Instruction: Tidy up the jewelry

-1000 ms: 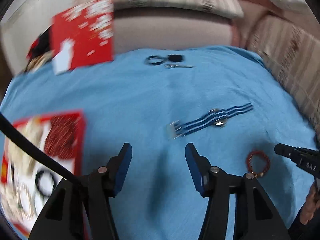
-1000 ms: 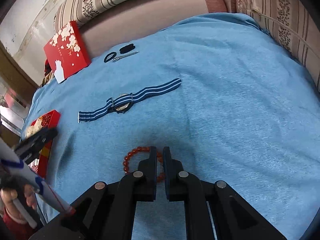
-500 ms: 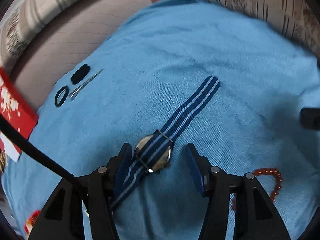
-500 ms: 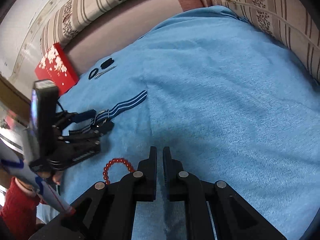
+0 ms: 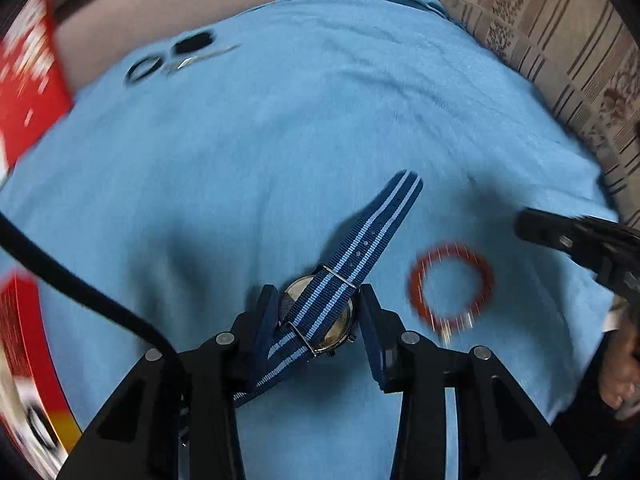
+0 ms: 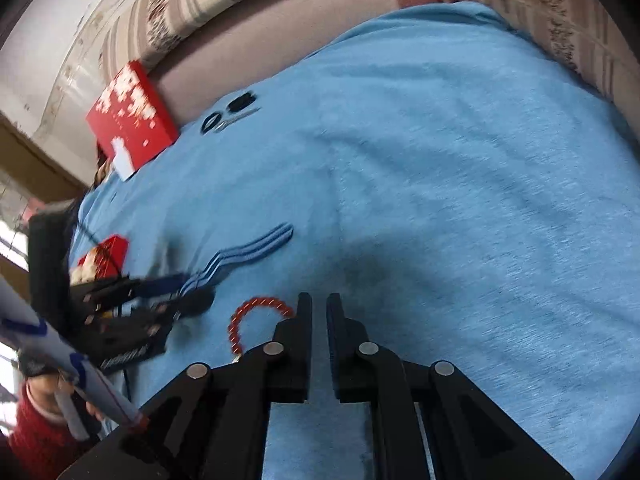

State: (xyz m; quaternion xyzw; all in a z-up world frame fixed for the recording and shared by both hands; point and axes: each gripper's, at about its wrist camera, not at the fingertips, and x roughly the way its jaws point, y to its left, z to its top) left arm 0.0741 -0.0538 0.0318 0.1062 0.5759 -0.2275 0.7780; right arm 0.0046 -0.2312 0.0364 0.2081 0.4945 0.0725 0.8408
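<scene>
Two fingers of left gripper (image 5: 318,320) bracket the watch (image 5: 320,316) case, pads at its rim; full clamp unclear. Step, judged: grasping watch; next, lift toward red box (image 5: 24,344). Woven striped strap. Right gripper (image 6: 318,320) nearly closed, empty, beside red bead bracelet (image 6: 256,316). Fuzzy blue blanket (image 5: 280,140).

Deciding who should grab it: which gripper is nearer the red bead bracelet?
Right. The right gripper sits beside the red bead bracelet; the left gripper straddles the watch, farther off.
</scene>
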